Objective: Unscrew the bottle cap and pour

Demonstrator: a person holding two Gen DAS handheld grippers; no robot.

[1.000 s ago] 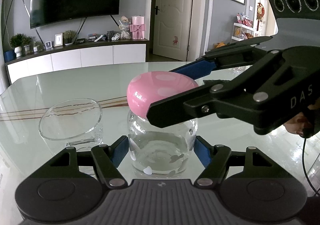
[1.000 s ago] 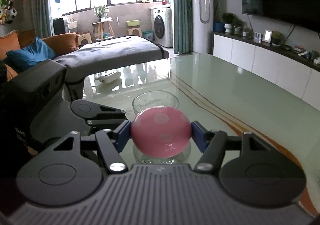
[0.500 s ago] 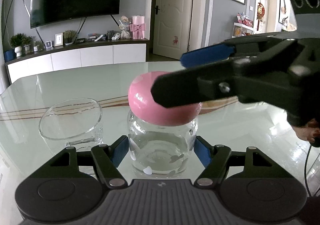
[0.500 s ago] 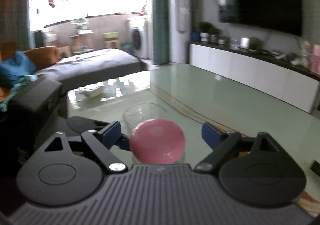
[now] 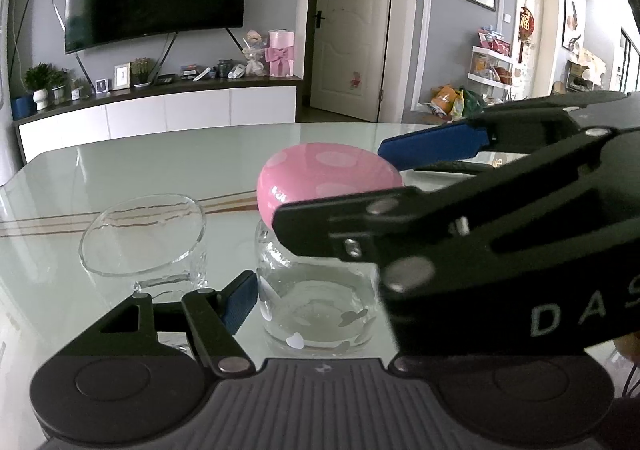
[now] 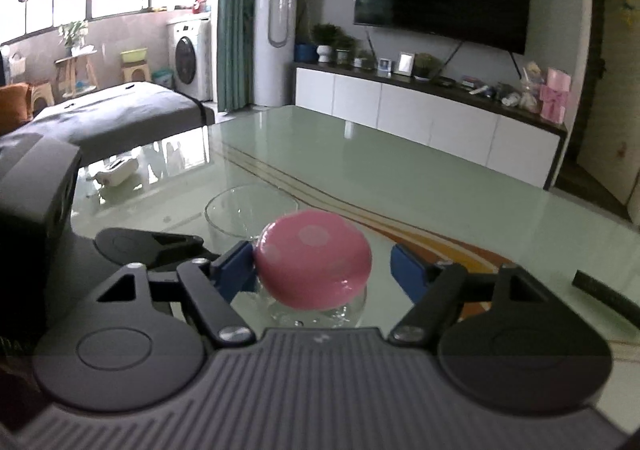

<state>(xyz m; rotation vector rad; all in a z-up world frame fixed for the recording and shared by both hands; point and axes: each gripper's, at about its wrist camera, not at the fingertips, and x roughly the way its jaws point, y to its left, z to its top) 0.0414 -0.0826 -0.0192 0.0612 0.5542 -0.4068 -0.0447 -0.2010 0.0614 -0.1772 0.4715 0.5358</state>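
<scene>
both tongs (image 5: pixel 316 290) (image 6: pixel 322 270) flank the capped bottle (image 5: pixel 316 290).

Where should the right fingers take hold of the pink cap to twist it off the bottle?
Grip the pink cap across its widest rim, one pad on each side, coming in level from the right gripper's present heading. Its dome is smooth and slopes away on top, so pads set higher would likely slip. The left gripper brackets the glass bottle below, leaving the cap's sides free.
</scene>
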